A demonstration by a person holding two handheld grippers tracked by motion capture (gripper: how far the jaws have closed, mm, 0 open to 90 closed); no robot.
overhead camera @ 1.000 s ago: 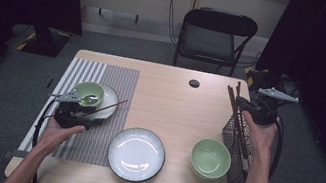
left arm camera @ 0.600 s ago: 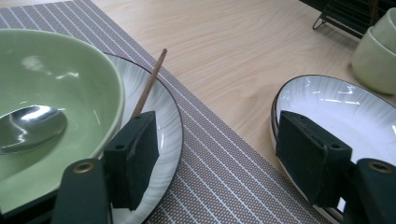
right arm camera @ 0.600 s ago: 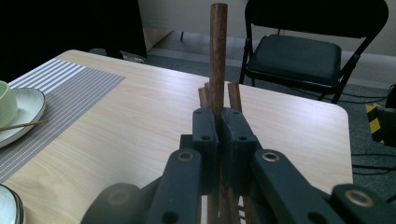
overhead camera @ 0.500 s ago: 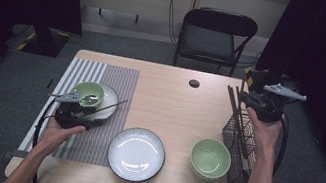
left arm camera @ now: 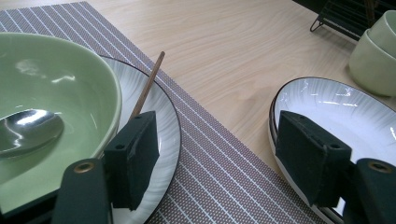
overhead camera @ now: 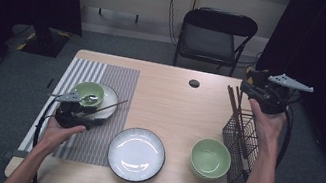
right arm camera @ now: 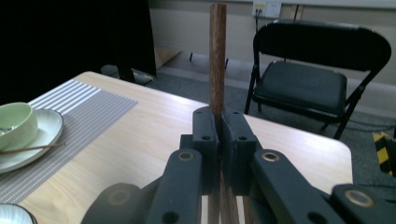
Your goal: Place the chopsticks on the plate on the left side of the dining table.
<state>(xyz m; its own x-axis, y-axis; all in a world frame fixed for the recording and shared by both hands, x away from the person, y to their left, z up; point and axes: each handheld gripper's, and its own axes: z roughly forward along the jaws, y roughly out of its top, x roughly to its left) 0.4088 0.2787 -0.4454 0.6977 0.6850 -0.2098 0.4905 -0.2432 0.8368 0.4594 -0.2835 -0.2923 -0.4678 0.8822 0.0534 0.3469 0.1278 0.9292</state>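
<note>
My right gripper [overhead camera: 250,89] is held above the black wire rack [overhead camera: 243,142] at the table's right edge. Its jaws are shut on a brown chopstick [right arm camera: 217,56] that stands upright between them. More chopsticks [overhead camera: 232,103] lean in the rack. My left gripper [overhead camera: 90,118] is open and low over the striped placemat [overhead camera: 113,75]. Its left jaw sits beside a white plate [left arm camera: 166,126] carrying a green bowl [left arm camera: 56,93] with a metal spoon [left arm camera: 28,130]. A single chopstick [left arm camera: 148,84] lies on that plate's rim. Its right jaw hangs over the edge of an empty white plate [left arm camera: 345,112].
Stacked green bowls [overhead camera: 211,157] stand just left of the rack. The empty white plate [overhead camera: 136,154] lies near the front edge. A small black disc [overhead camera: 194,83] sits at the back of the table, with a folding chair [overhead camera: 214,34] behind it.
My right gripper has lifted up and away from the rack with the chopstick held in it. The left gripper has stayed where it was.
</note>
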